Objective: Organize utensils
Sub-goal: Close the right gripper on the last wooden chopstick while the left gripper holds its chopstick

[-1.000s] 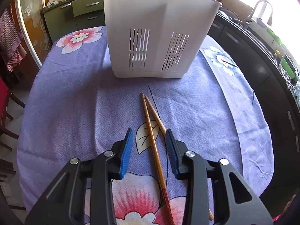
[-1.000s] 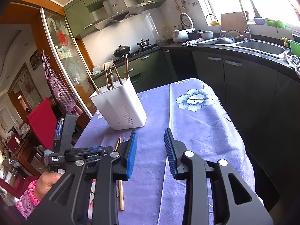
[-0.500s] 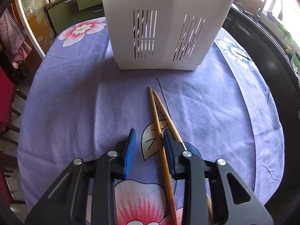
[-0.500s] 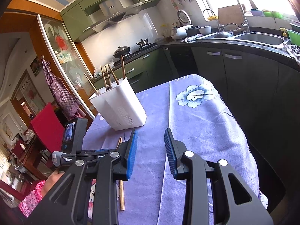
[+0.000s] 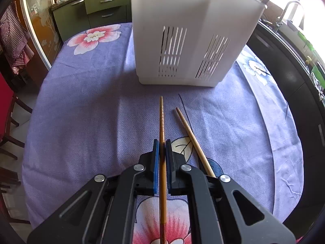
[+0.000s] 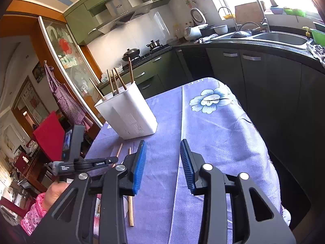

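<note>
Left gripper angled steeply down, jaws just closed, pinching darker chopstick. Right gripper tilted gently downward, jaws parted, empty.

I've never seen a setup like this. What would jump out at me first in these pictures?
Probably the left gripper, whose blue-padded jaws have just closed on a darker chopstick that points toward a tall white slotted holder standing on the purple flowered tablecloth. A paler chopstick lies on the cloth just right of it. In the right wrist view, the right gripper hangs open over the cloth with nothing between its pads, and the holder already has several chopsticks sticking out.
</note>
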{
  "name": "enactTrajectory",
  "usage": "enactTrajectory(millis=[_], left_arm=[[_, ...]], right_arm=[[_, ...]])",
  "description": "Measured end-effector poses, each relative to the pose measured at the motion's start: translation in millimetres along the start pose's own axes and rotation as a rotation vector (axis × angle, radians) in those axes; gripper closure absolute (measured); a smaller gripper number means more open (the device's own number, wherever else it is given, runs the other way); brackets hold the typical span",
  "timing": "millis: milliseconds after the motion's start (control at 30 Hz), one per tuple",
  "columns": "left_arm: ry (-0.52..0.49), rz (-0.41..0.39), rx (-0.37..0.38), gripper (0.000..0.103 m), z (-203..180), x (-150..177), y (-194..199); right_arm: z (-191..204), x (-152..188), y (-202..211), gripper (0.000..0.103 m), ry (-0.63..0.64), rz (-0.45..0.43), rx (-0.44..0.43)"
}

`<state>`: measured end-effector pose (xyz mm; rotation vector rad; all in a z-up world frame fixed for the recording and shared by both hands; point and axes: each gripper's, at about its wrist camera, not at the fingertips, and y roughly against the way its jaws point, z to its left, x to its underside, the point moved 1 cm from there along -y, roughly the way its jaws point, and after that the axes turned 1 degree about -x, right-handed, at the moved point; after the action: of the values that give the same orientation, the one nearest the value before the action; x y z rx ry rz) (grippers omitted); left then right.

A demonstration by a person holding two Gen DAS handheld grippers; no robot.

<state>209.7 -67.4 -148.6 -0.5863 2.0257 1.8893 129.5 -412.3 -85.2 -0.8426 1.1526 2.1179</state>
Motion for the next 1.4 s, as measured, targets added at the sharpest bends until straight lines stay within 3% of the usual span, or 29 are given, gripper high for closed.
enactTrajectory(millis=[100, 267, 500, 833, 900, 1233, 1400], left_arm=[[-0.002, -0.079, 0.028, 0.097, 7, 5, 28], [-0.020, -0.218, 0.078, 0.097, 17, 19, 78], [-0.022, -0.388, 0.070, 0.097, 37, 44, 122], [-0.044, -0.452, 0.099, 0.097, 46, 56, 139], [-0.049, -0.456, 0.104, 0.097, 46, 58, 139], [-0.054, -0.455, 0.115, 0.097, 46, 60, 138], [-0.051, -0.447, 0.115, 0.097, 47, 59, 136]], right_arm=[[8, 1, -15, 0.068, 0.030, 0.041, 0.004], [38, 15, -69, 0.065, 0.175, 0.203, 0.005], [84, 36, -162, 0.066, 0.365, 0.338, 0.042], [126, 48, -246, 0.070, 0.476, 0.468, 0.101], [129, 50, -253, 0.075, 0.478, 0.484, 0.113], [135, 49, -267, 0.076, 0.459, 0.528, 0.121], [142, 55, -261, 0.096, 0.497, 0.516, 0.119]])
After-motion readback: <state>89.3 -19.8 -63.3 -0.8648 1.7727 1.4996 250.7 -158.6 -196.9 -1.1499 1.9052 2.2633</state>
